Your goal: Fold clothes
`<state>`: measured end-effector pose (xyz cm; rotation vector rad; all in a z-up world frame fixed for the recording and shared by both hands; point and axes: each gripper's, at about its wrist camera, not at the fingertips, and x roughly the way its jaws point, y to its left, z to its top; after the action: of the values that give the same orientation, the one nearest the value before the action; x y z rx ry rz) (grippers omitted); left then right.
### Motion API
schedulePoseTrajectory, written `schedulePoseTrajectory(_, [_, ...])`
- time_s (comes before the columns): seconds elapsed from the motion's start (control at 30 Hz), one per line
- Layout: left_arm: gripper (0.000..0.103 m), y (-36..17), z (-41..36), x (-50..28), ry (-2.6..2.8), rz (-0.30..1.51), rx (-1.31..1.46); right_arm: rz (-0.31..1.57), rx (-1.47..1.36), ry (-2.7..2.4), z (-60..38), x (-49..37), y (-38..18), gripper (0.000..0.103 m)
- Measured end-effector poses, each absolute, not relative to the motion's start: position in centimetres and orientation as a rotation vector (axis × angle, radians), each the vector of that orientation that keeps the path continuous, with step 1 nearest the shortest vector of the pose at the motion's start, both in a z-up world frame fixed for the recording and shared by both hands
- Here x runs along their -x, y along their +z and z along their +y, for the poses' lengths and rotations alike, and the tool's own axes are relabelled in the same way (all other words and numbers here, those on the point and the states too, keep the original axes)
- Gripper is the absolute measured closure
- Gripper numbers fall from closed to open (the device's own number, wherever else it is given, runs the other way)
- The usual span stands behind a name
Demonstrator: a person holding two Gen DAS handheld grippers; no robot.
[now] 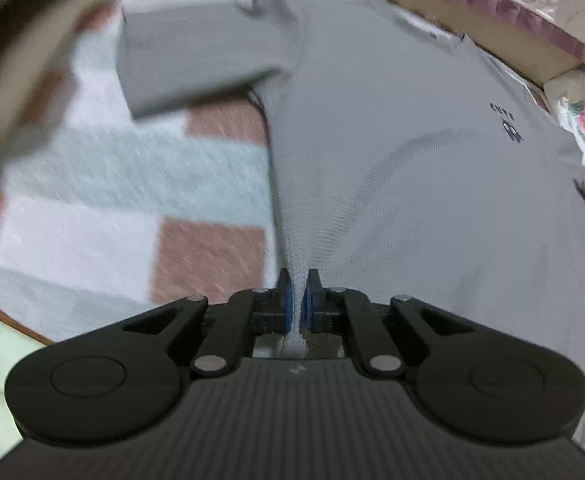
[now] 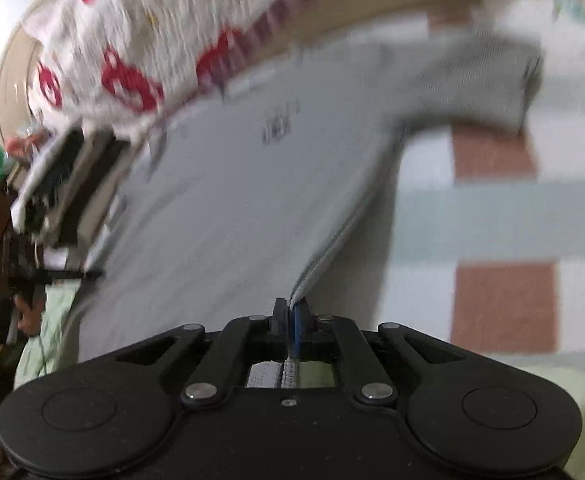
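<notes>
Left tongs point(image 1: 297, 300): closed, the blue pads point(image 1: 288, 304) pinching an edge of the grey T-shirt point(image 1: 392, 168). The shirt extends away from the tongs across the checked blanket point(image 1: 92, 184); one short sleeve point(image 1: 188, 60) lies ahead, to the left. A small dark print point(image 1: 508, 124) sits ahead, to the right.

Right tongs point(image 2: 291, 316): closed on the folded side edge of the same grey T-shirt point(image 2: 232, 200). The checked blanket point(image 2: 504, 208) lies to the right; a second sleeve point(image 2: 480, 80) lies ahead. The view is motion-blurred.
</notes>
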<state>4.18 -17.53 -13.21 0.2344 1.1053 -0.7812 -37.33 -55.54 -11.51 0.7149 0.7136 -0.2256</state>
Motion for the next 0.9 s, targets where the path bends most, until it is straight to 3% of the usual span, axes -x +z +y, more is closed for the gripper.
schedulePoseTrajectory(0.13, [0.097,-12.1,-16.5,-3.3,-0.702,1.0,-0.312,0.754,-0.54,-0.338,-53.9,38.1,-10.7,0.1])
schedulePoseTrajectory(0.2, [0.096,-11.7,-15.7,-2.5,-0.684,0.964,-0.327,0.795,-0.464,-0.402,-53.0,37.5,-11.1,0.088])
schedulePoseTrajectory(0.23, [0.088,-11.3,-15.3,-1.9,-0.698,0.959,-0.301,0.814,-0.426,-0.435,-52.5,37.3,-11.3,0.088])
schedulePoseTrajectory(0.27, [0.075,-11.0,-14.8,-1.3,-0.711,0.955,-0.275,0.787,-0.458,-0.422,-52.3,37.9,-11.0,0.087])
schedulePoseTrajectory(0.33, [0.057,-10.5,-13.5,-0.1,-0.738,0.968,-0.199,0.727,-0.554,-0.381,-51.9,39.8,-10.6,0.078])
schedulePoseTrajectory(0.37, [0.056,-10.4,-12.9,0.9,-0.747,0.977,-0.176,0.695,-0.615,-0.353,-51.6,41.0,-10.4,0.067])
schedulePoseTrajectory(0.57, [0.047,-10.6,-9.1,7.1,-0.765,0.995,-0.186,0.744,-0.638,-0.339,-44.4,46.1,-11.8,0.065])
schedulePoseTrajectory(0.7, [0.044,-11.4,-6.1,9.6,-0.704,1.022,-0.2,0.79,-0.65,-0.368,-40.5,49.7,-12.6,0.056])
schedulePoseTrajectory(0.83, [0.043,-11.9,-3.3,10.4,-0.652,1.049,-0.116,0.704,-0.778,-0.4,-39.5,52.6,-13.9,0.055])
schedulePoseTrajectory(0.9, [0.041,-12.2,-2.3,10.3,-0.627,1.064,-0.036,0.631,-0.844,-0.43,-39.3,53.2,-14.6,0.043])
